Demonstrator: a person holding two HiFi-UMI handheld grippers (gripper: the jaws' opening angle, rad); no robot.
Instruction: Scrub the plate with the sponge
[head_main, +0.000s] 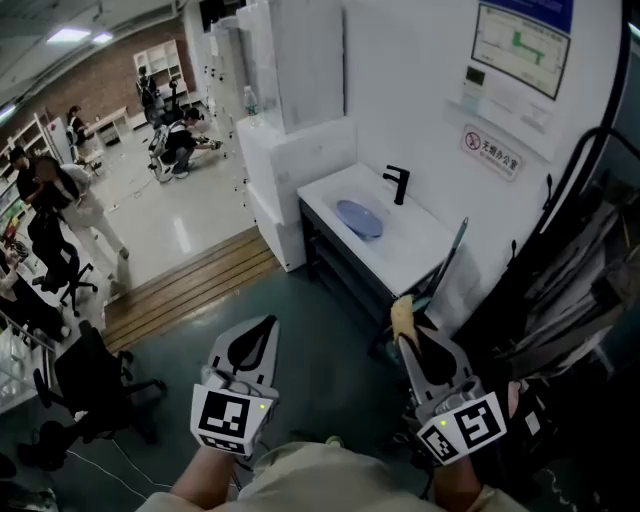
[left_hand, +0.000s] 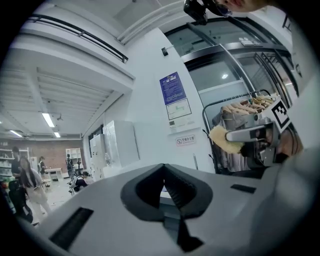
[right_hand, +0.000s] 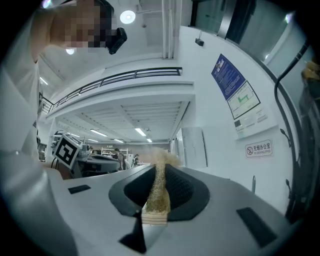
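Right gripper (head_main: 403, 322) clamps a sponge (right_hand: 156, 192); left gripper (head_main: 255, 338) is closed, empty; plate (head_main: 359, 218) on counter (head_main: 420, 240), well apart.

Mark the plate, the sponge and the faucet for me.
plate (head_main: 359, 218), head view, middle of its blue face.
sponge (right_hand: 158, 190), right gripper view, its squeezed yellow middle.
faucet (head_main: 400, 185), head view, black upright body.

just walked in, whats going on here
A person holds a two-jaw gripper in each hand. The right gripper is clamped on a yellowish sponge, and the left gripper is shut with nothing in it. Both are held apart from the white sink counter, where a blue plate lies near the black tap. Scrubbing has not begun.
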